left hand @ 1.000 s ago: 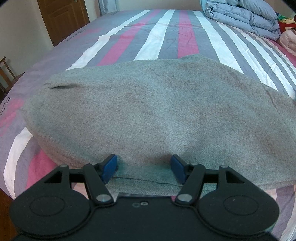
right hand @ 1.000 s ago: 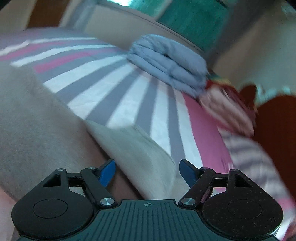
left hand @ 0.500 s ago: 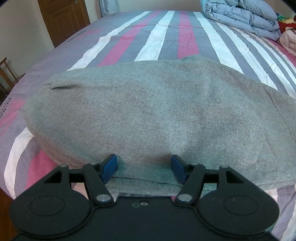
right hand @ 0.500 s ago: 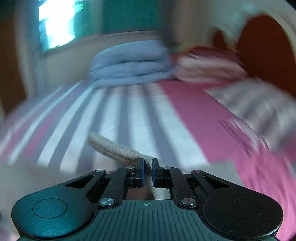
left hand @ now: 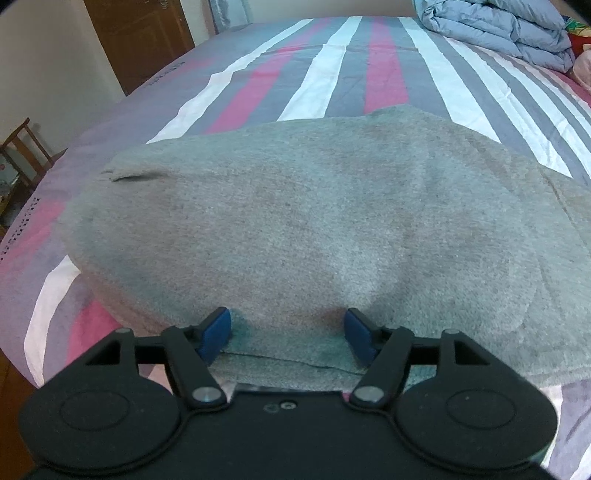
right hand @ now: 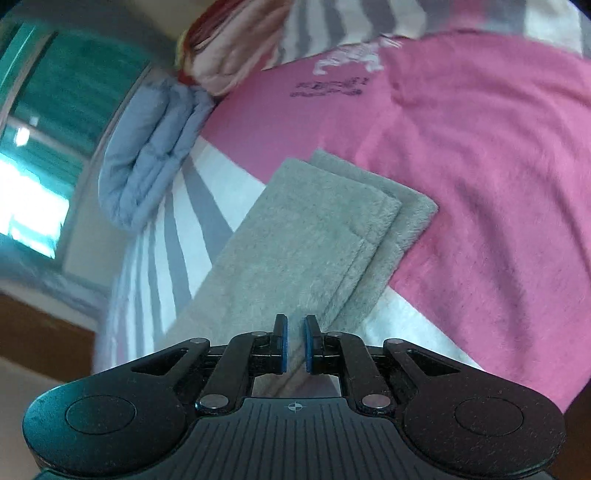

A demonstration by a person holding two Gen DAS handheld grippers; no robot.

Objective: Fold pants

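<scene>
Grey fleece pants (left hand: 295, 221) on striped bedsheet (left hand: 343, 74)

Left gripper (left hand: 288, 328) opening wide over near hem; right gripper (right hand: 294, 343) pinches pant-leg fabric. Pink sheet print (right hand: 325, 86) unreadable.

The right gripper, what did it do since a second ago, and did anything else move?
The right gripper snapped shut on a leg of the grey pants and rolled over sideways, so its whole view of the striped bed now looks tilted. The left gripper kept its place at the pants' near edge, jaws opening a little wider. The blue quilt stayed put.
</scene>
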